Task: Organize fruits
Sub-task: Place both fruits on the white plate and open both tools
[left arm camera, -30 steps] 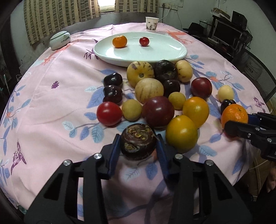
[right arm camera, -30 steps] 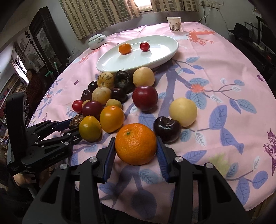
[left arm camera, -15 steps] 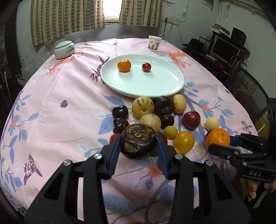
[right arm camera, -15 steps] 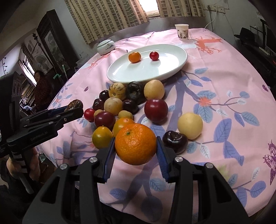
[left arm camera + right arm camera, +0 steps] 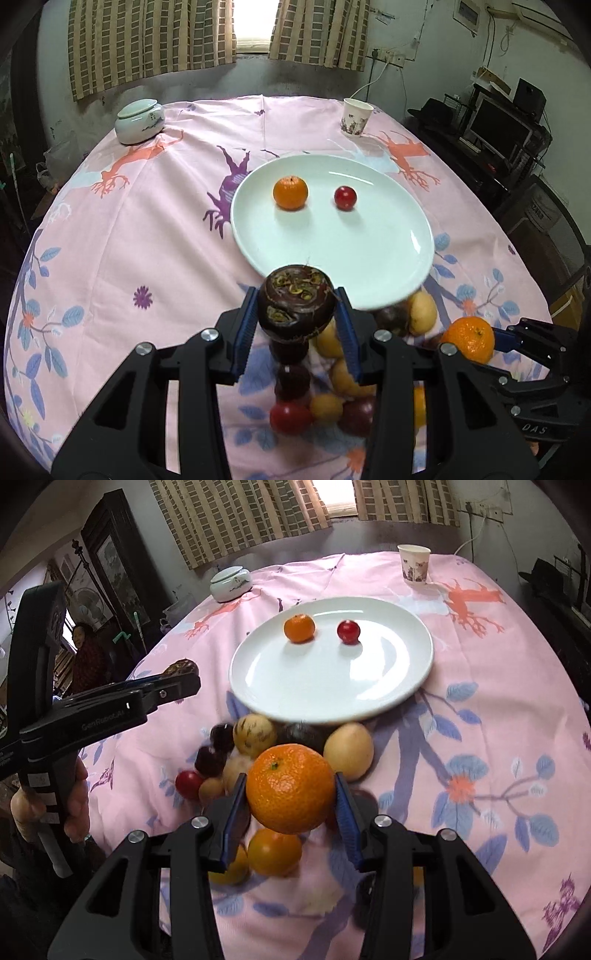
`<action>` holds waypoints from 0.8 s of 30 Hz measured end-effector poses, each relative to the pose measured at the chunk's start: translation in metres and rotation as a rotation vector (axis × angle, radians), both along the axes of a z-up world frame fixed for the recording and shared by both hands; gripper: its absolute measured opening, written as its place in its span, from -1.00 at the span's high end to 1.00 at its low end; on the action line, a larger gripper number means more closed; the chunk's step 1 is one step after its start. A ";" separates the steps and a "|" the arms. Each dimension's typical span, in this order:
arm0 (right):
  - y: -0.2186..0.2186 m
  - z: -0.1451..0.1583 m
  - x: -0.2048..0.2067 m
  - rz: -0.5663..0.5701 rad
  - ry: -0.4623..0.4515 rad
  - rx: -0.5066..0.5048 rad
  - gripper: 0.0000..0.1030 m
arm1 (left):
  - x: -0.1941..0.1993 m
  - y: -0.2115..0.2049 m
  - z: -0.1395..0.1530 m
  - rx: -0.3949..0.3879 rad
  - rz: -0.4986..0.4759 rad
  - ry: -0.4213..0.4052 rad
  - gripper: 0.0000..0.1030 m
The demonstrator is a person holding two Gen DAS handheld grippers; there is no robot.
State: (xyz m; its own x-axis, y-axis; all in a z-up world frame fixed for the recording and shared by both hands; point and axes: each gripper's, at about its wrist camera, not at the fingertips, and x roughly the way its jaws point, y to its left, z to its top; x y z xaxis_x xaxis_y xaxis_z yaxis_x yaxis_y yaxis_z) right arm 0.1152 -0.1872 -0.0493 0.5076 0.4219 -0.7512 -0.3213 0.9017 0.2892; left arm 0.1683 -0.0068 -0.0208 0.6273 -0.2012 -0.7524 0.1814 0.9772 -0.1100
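My left gripper (image 5: 295, 325) is shut on a dark purple mangosteen (image 5: 296, 301), held in the air above the fruit pile, near the front rim of the white plate (image 5: 388, 266). My right gripper (image 5: 291, 805) is shut on a large orange (image 5: 290, 786), also held above the pile. The plate (image 5: 332, 698) holds a small orange (image 5: 299, 627) and a small red fruit (image 5: 348, 631). The pile of mixed fruits (image 5: 255, 734) lies on the pink cloth in front of the plate. The right gripper with its orange (image 5: 468, 338) shows at the right of the left wrist view.
A round table with a pink floral cloth (image 5: 147, 221). A lidded white jar (image 5: 139, 121) stands at the back left and a paper cup (image 5: 356, 117) at the back right. A person (image 5: 83, 653) stands beyond the table's left side.
Both grippers have lifted their fruits off the table and moved up and forward toward the plate. The pile now lies below and behind the fingertips.
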 end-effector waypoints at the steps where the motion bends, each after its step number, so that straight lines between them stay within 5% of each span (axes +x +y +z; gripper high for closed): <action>1: 0.003 0.004 0.013 -0.002 -0.006 -0.020 0.12 | 0.015 0.001 0.002 -0.005 0.003 0.004 0.19; 5: 0.012 0.017 0.075 -0.018 -0.030 -0.096 0.12 | 0.073 -0.003 0.001 -0.027 0.028 0.044 0.19; 11: 0.006 -0.003 0.154 -0.098 -0.001 -0.221 0.12 | 0.116 -0.021 -0.017 -0.056 0.010 0.116 0.19; 24: 0.005 -0.034 0.201 -0.092 0.069 -0.238 0.11 | 0.151 -0.038 -0.045 0.000 0.011 0.155 0.18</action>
